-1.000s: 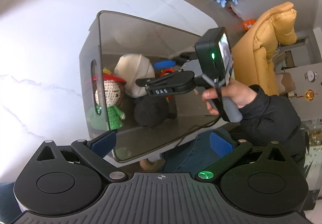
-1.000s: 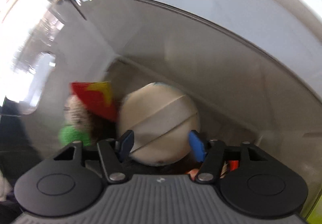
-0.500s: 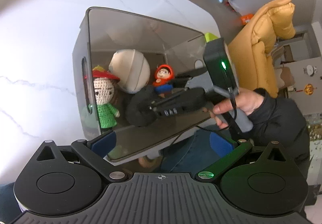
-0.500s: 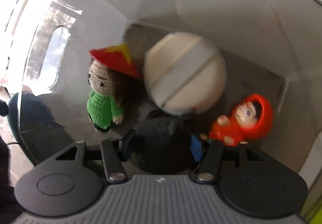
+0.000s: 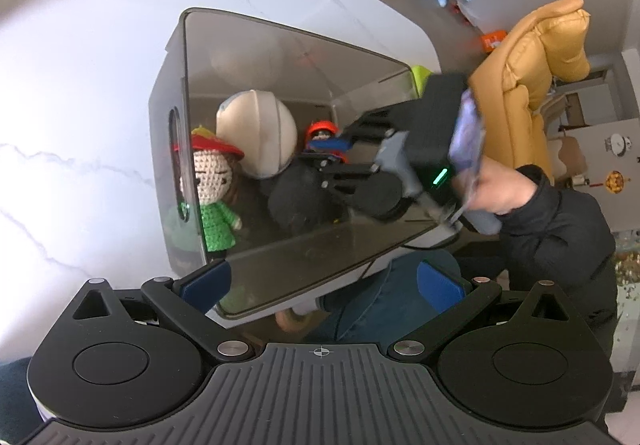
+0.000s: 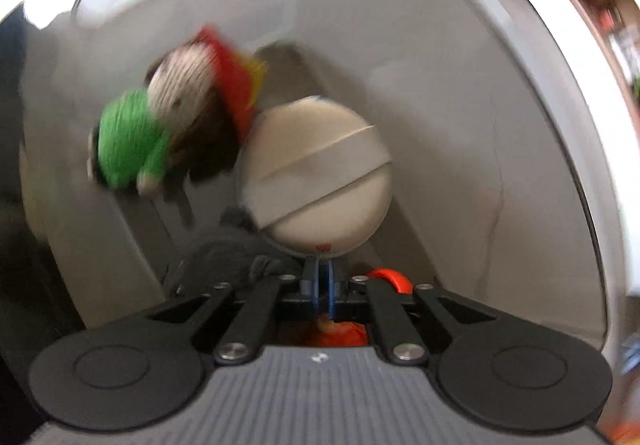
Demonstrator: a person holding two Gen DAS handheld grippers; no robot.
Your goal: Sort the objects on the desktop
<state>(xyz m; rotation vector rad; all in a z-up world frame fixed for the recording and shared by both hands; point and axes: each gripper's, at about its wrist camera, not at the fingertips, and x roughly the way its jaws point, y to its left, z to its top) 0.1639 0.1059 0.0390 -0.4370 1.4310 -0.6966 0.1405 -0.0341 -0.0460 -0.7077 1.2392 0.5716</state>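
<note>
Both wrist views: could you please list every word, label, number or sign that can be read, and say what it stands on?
No word or number can be read.
Small red mark low on the cream round case: too blurred to read.
White marks on the orange object in the background: too small.
Crosshair sign on the body of the left claw: a symbol, no text.

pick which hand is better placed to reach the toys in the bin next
Right: the right gripper is inside the bin above the black plush, jaws just closing on nothing visible. The left gripper sits outside, jaws open.
</note>
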